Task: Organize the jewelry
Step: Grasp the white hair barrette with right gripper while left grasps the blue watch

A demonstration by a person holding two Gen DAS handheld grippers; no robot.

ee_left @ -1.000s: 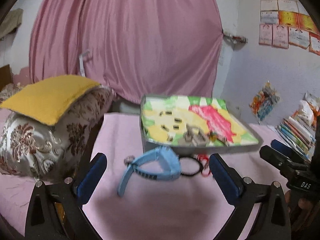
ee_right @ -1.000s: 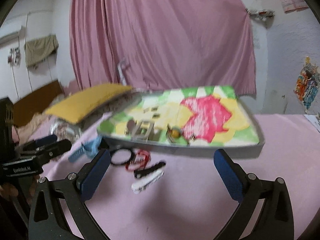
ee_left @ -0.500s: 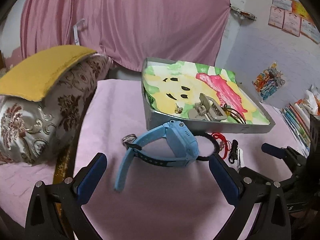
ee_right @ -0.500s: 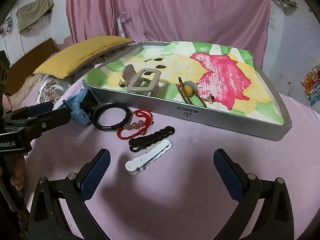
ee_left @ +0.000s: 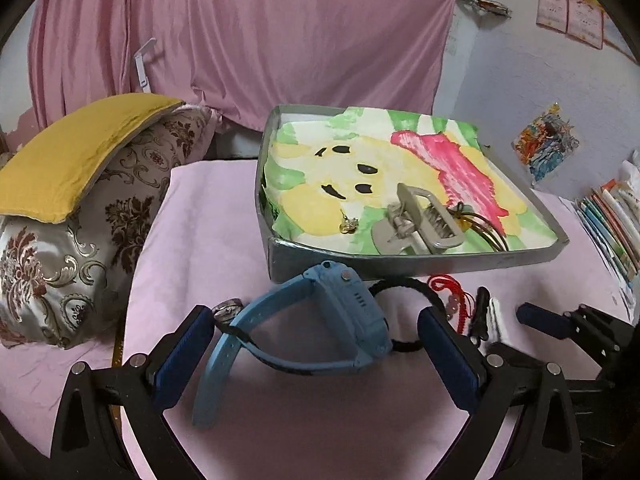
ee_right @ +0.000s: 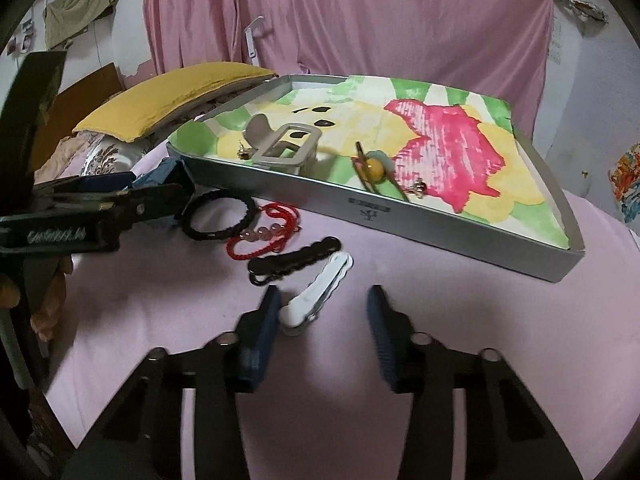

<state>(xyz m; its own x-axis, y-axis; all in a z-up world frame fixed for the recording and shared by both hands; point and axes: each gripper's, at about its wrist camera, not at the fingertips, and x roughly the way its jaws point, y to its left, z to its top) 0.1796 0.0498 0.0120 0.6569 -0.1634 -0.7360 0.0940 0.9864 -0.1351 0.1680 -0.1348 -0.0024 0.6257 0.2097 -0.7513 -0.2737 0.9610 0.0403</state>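
Ahead, I see the grey tray on the pink bed; my left tongs gape around the blue watch, my right tongs stand apart, narrower, around the white clip.

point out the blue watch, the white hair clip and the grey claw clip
blue watch (ee_left: 352, 312), left wrist view, on its case
white hair clip (ee_right: 320, 286), right wrist view, mid-body
grey claw clip (ee_right: 286, 148), right wrist view, top frame

Black hand-held gripper w/ blue pads, silver screws.
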